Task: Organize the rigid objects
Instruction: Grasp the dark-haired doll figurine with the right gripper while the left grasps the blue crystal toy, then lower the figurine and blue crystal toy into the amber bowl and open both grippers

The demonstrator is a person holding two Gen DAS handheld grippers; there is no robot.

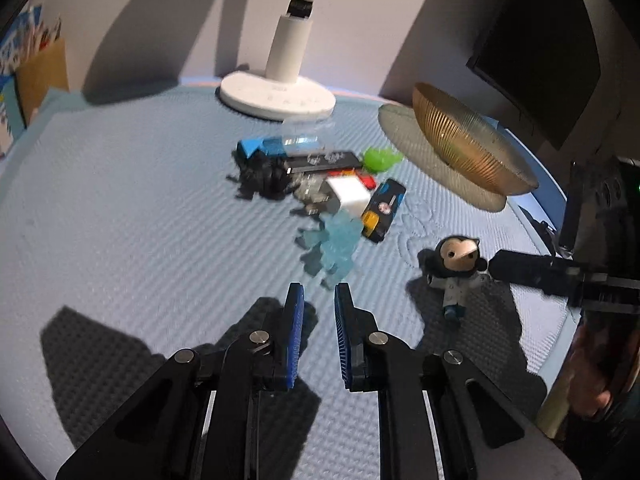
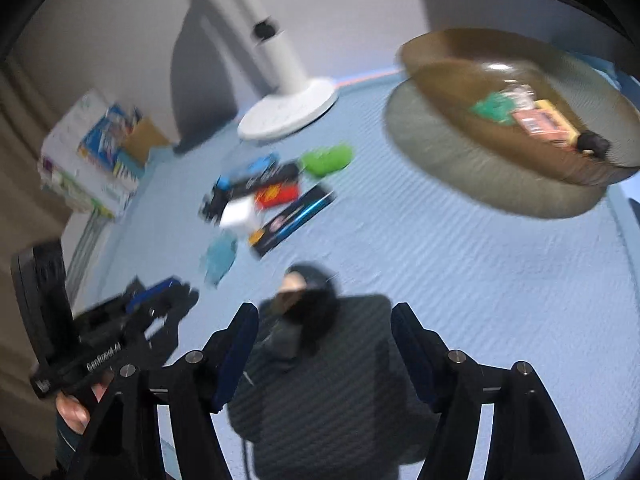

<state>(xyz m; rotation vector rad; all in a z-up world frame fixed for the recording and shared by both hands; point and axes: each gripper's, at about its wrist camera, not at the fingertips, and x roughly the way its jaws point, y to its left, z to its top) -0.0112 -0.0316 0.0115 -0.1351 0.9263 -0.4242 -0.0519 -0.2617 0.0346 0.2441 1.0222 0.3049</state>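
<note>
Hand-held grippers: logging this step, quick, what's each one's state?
Left hand-held gripper: closed, holding nothing.
Right hand-held gripper: open, empty, toy figure below.

1. A monkey figurine (image 1: pixel 456 268) in a white coat lies just ahead of the right jaws.
2. A pale blue translucent toy (image 1: pixel 332 248) sits just ahead of the left jaws.
3. A glass bowl (image 2: pixel 440 80) holds several pieces, far ahead.
</note>
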